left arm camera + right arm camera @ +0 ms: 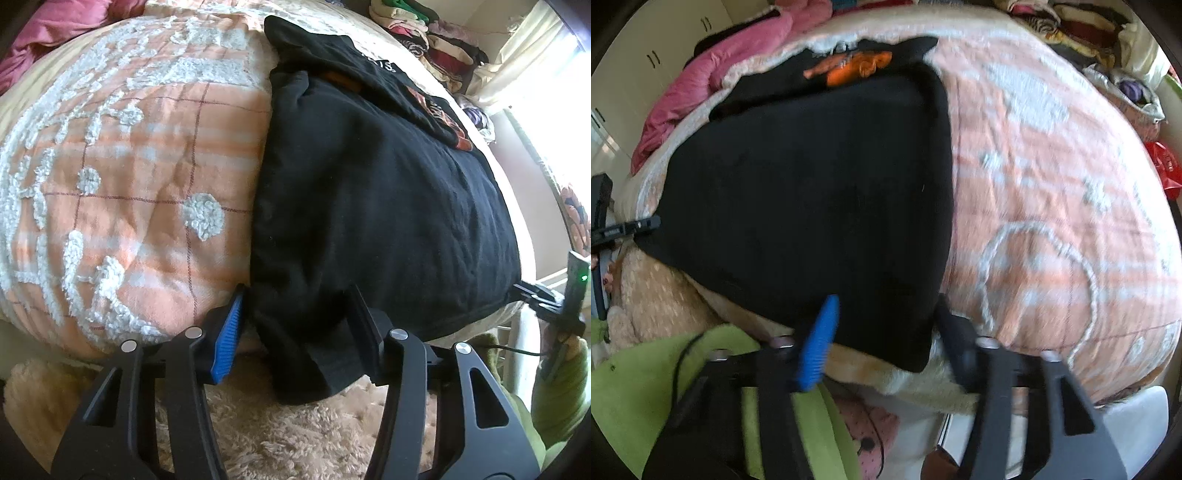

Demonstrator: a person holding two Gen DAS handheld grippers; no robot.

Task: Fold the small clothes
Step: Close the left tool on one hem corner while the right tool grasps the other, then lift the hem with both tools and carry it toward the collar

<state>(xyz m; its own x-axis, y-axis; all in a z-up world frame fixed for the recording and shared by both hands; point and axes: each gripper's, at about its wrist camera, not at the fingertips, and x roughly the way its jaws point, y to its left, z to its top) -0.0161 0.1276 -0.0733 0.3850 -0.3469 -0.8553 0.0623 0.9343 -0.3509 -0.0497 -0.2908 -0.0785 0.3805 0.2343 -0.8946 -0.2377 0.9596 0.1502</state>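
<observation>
A black t-shirt (369,206) lies flat on the bed, its orange print (857,66) at the far end. In the left wrist view its near left corner hangs over the bed edge. My left gripper (298,295) straddles that corner, and a sliver of space shows beside the blue pad (229,332). In the blurred right wrist view my right gripper (886,301) straddles the shirt's near right corner (897,332), jaws apart, pads not seen pressing. Each view shows part of the other gripper at the shirt's far corner.
An orange and white tufted bedspread (129,166) covers the bed. A pink quilt (701,92) lies at the far side and stacked clothes (436,48) sit at the head. A fluffy beige rug (277,435) and a green sleeve (639,398) are below.
</observation>
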